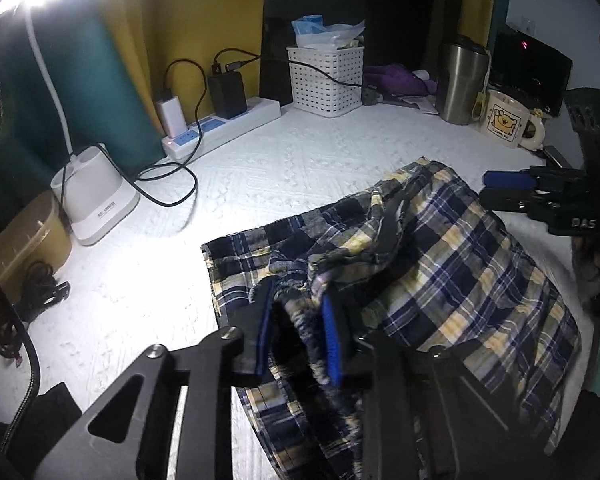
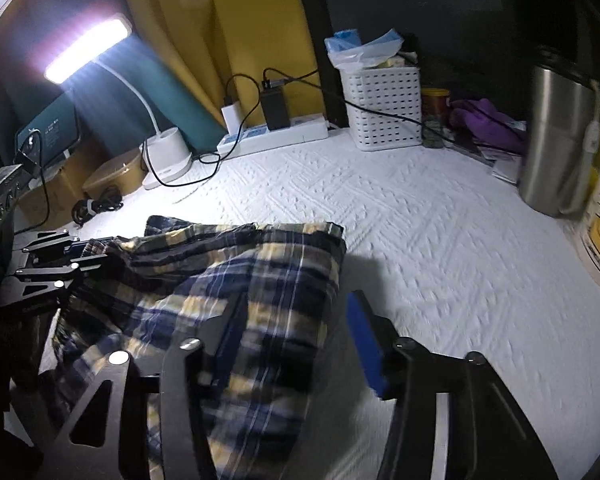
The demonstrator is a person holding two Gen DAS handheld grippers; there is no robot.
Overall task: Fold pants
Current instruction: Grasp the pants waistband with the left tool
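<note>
The rumpled plaid pants lie bunched in the clamped left gripper, right gripper apart, bare white cover toward two o'clock

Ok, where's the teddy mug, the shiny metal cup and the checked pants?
teddy mug (image 1: 505,122): left wrist view, on the bear picture on its side.
shiny metal cup (image 2: 556,136): right wrist view, middle of its steel wall.
checked pants (image 1: 472,268): left wrist view, flat plaid cloth.

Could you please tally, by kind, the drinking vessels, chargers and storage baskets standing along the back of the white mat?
Drinking vessels: 2, a steel tumbler and a cartoon mug
Chargers in the power strip: 2, one white, one black
White lattice baskets: 1
Total: 5
</note>
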